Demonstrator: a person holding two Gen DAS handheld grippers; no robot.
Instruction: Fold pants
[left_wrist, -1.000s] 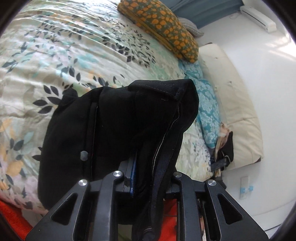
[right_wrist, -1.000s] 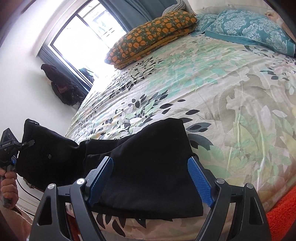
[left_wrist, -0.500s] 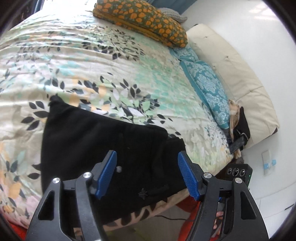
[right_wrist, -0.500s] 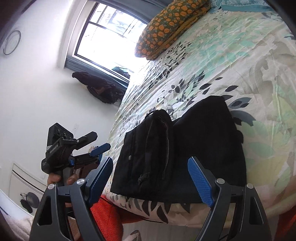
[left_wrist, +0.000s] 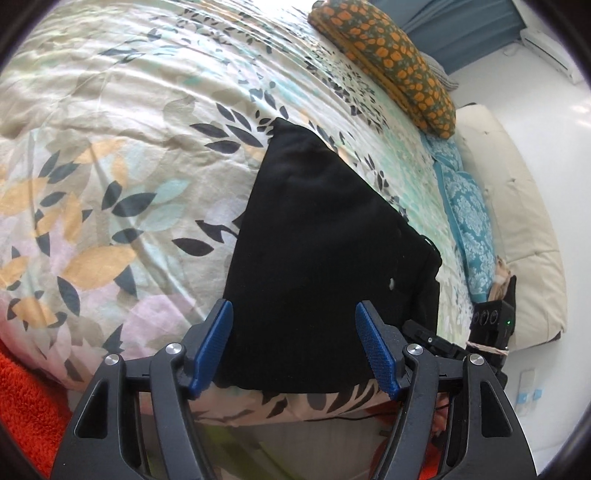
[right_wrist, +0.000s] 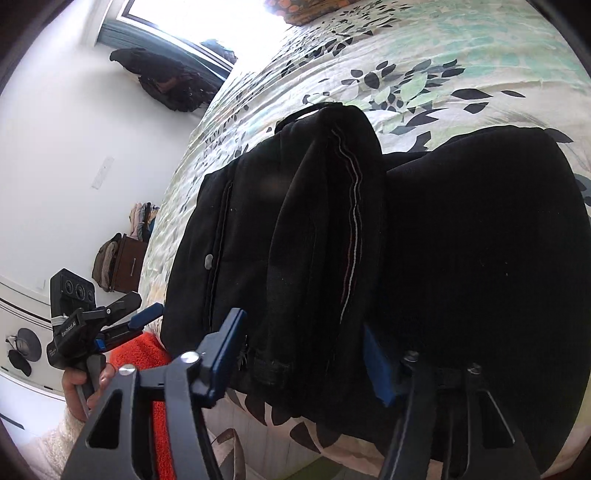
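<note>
The black pants (left_wrist: 325, 258) are lying folded on the bed (left_wrist: 110, 155). The left tongs (left_wrist: 293, 345) are standing apart, empty. The right tongs (right_wrist: 306, 354) have just been closing around a raised fold; they may be pinching too little, so it could slip out.

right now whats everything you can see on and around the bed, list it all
pants: 1, black, folded near bed's front edge
bedspread: 1, cream with leaf print, over bed
orange-patterned pillow: 1, head of bed
teal pillows: 2, right side
orange rug: 1, floor
window: 1, bright, far wall
left gripper: black, blue pads, open over pants
right gripper: jaws just closing around a raised pants fold
hand: 1, holding left gripper
</note>
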